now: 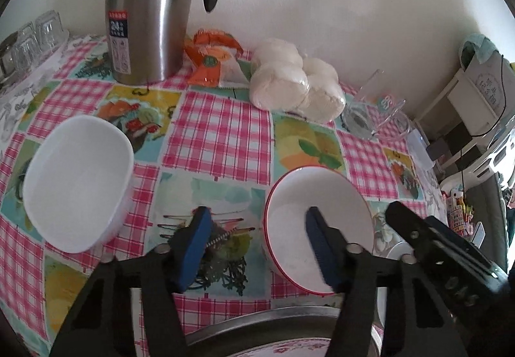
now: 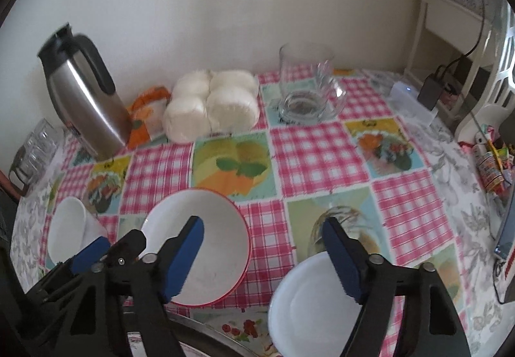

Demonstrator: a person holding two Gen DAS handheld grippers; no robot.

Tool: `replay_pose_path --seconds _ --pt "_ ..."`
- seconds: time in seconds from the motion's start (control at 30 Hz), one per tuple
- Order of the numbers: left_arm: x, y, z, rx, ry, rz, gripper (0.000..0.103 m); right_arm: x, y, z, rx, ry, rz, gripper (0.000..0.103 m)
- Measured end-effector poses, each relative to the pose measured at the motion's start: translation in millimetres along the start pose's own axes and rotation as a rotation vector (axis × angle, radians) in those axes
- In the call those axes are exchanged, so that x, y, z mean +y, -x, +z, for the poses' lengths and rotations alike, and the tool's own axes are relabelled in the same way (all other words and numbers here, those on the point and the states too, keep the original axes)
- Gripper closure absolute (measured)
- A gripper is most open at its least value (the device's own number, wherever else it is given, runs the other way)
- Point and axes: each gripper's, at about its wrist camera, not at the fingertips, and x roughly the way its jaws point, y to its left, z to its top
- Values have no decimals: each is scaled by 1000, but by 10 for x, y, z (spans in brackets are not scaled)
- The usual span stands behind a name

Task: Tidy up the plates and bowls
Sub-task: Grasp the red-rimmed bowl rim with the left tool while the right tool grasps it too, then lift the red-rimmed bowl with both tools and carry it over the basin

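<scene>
A white bowl with a red rim (image 1: 318,222) (image 2: 199,244) stands on the checked tablecloth. My left gripper (image 1: 257,247) is open and straddles the bowl's left rim: its right pad (image 1: 322,247) is inside the bowl, and its left pad (image 1: 193,247) is over the cloth, clear of the wall. A plain white bowl (image 1: 77,183) (image 2: 67,231) sits further left. My right gripper (image 2: 262,257) is open, one finger over the red-rimmed bowl and the other over the far rim of a white plate (image 2: 309,308). Nothing is gripped.
Along the wall stand a steel thermos jug (image 1: 148,9), an orange packet (image 1: 212,58), a bag of white buns (image 1: 296,80) and a glass mug (image 2: 305,83). Drinking glasses (image 1: 29,41) stand far left. A metal basin rim (image 1: 273,318) lies near me. A phone (image 2: 505,234) lies at the right edge.
</scene>
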Motion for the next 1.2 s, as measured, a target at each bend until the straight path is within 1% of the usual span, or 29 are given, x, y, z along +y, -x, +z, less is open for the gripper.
replay_pose_path --seconds 0.1,0.13,0.17,0.2,0.23,0.33,0.4,0.47,0.6,0.7,0.8,0.83,0.9,1.0,1.2 --pt "18 -93 -12 30 11 -7 48 21 -153 -42 39 -4 6 37" --pt "20 -120 -14 39 13 -14 48 29 -196 -53 51 -5 12 44" --pt "17 -150 -18 48 14 -24 51 33 -234 -64 61 -6 12 49" --pt "11 -172 -20 55 12 -28 53 39 -278 -74 73 -6 10 50" --pt "2 -190 -22 61 10 -29 54 43 -317 -84 84 -6 9 55" --pt "-25 -239 -28 79 8 -41 65 63 -418 -111 115 -6 18 62" --pt "-34 -281 -35 94 11 -48 74 78 -478 -124 131 1 17 65" --pt "-38 -314 -40 106 15 -59 78 83 -527 -134 147 3 20 67" --pt "-42 -375 -62 123 20 -66 81 77 -613 -154 180 -6 27 67" --pt "-35 -415 -79 136 28 -66 81 114 -626 -145 173 24 21 68" --pt "-22 -440 -88 141 35 -73 82 135 -654 -141 189 28 42 76" --pt "-19 -441 -90 141 38 -77 82 138 -664 -143 192 25 37 79" --pt "-16 -445 -85 141 37 -81 82 153 -679 -145 196 30 37 82" --pt "-19 -445 -87 138 31 -82 83 148 -700 -157 203 24 49 90" --pt "-8 -424 -94 127 26 -83 85 151 -680 -181 190 26 49 91"
